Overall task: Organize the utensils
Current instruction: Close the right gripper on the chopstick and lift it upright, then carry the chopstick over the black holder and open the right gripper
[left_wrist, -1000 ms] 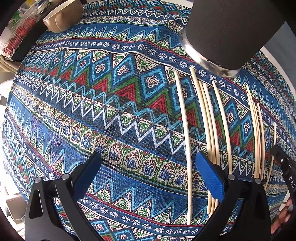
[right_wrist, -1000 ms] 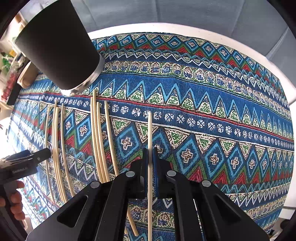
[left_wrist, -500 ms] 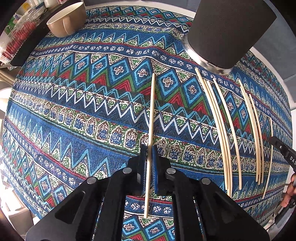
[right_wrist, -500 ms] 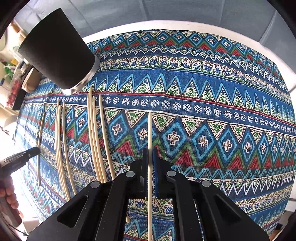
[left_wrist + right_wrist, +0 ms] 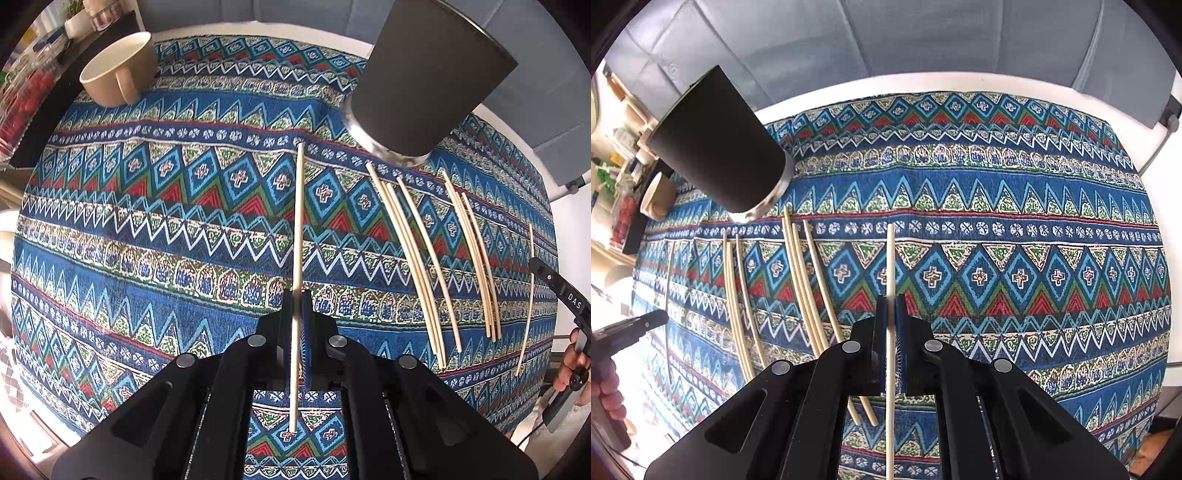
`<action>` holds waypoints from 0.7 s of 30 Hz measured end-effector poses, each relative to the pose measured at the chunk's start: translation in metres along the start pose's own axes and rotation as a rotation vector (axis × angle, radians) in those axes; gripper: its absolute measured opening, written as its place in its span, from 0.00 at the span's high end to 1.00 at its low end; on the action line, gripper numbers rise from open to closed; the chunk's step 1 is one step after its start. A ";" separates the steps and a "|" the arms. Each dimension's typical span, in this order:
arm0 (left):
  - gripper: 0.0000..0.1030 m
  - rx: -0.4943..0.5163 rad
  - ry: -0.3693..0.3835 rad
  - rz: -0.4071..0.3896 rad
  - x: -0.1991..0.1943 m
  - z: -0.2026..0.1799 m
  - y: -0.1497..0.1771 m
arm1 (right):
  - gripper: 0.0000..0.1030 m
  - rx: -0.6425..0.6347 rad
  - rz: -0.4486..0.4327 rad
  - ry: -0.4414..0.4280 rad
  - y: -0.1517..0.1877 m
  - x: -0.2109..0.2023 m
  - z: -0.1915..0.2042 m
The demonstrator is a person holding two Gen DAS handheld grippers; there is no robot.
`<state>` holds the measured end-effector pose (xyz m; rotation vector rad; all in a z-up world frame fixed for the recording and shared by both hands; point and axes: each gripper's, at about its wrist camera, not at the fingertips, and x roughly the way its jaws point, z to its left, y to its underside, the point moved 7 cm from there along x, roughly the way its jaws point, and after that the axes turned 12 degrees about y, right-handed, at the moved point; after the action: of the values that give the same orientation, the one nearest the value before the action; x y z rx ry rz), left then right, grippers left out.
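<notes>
My left gripper [image 5: 297,295] is shut on a pale wooden chopstick [image 5: 297,221], held above the patterned cloth and running away from me. My right gripper [image 5: 891,300] is likewise shut on a second chopstick [image 5: 891,258], lifted off the cloth. Several more chopsticks [image 5: 421,254] lie side by side on the cloth, right of my left gripper and left of my right one [image 5: 805,280]. A tall black cup [image 5: 428,77] with a metal base stands just beyond them, at upper left in the right wrist view [image 5: 720,147].
A blue, red and green patterned cloth [image 5: 147,229] covers the white table [image 5: 960,86]. A beige mug [image 5: 118,70] stands at the far left corner beside a dark shelf with jars. The other gripper's handle and a hand [image 5: 572,354] show at the right edge.
My left gripper closed on a chopstick and lifted it. Both grippers rose and drew back from the cloth with their chopsticks; the cup and mug now show more fully.
</notes>
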<state>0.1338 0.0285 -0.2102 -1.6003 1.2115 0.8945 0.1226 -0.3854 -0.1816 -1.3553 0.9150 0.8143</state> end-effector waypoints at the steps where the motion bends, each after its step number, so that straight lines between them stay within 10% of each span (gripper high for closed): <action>1: 0.96 0.025 0.004 -0.015 -0.009 -0.003 -0.004 | 0.96 0.008 -0.010 -0.001 -0.001 -0.007 -0.001; 21: 0.96 0.329 0.042 -0.285 -0.108 -0.098 -0.080 | 0.96 -0.016 -0.290 -0.099 -0.092 -0.112 0.089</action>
<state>0.1857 -0.0225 -0.0613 -1.4796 1.0616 0.4558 0.1629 -0.2989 -0.0412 -1.4090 0.6184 0.6594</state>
